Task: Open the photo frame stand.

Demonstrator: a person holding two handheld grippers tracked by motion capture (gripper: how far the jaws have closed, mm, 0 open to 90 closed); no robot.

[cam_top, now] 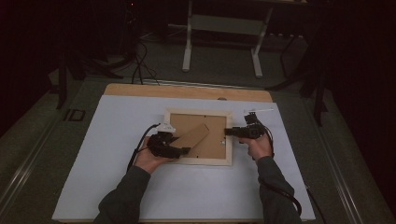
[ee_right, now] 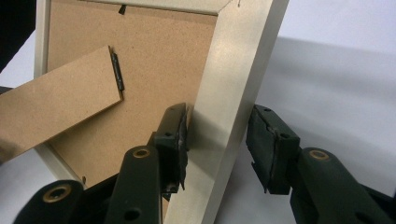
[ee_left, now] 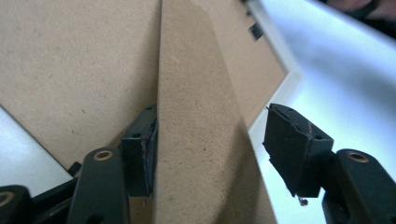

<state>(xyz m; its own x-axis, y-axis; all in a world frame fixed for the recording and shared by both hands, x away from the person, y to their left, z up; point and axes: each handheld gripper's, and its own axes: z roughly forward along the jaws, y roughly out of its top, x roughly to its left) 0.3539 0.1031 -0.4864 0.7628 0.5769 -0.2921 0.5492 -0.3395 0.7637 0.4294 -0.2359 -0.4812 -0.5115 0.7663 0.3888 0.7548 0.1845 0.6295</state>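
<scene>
- Picture frame (cam_top: 198,136) lies face down on the white table (cam_top: 116,140), near its middle, fibreboard back panel (ee_right: 154,60) up. Judged purpose: this gives access to the back fittings.
- Prop leg (cam_top: 192,136), a tapered fibreboard strip, is hinged to the back panel by a small dark metal hinge (ee_right: 117,71) and stands swung away from the panel at an angle.
- Left gripper (cam_top: 183,150) reaches in from the frame's lower left corner. Jaws stand wide apart and straddle the free end of the leg (ee_left: 201,140). One pad (ee_left: 142,149) sits against the leg's edge; the other (ee_left: 296,144) is clear of it, over the table. No clamping grip seen.
- Right gripper (cam_top: 229,132) straddles the frame's right rail (ee_right: 229,107), about half open. Inner pad (ee_right: 175,137) touches the rail's inner face; outer pad (ee_right: 271,144) stands just off the outer face. Judged purpose: it steadies the frame so it does not slide while the leg is worked.
- Materials: rail is pale, smooth, faintly glossy wood with mitred corners; panel and leg are matte brown, finely speckled, with cleanly cut edges. Pads are black, worn and scuffed.
- A small dark turn clip (ee_right: 122,9) sits at the panel's far edge.
</scene>
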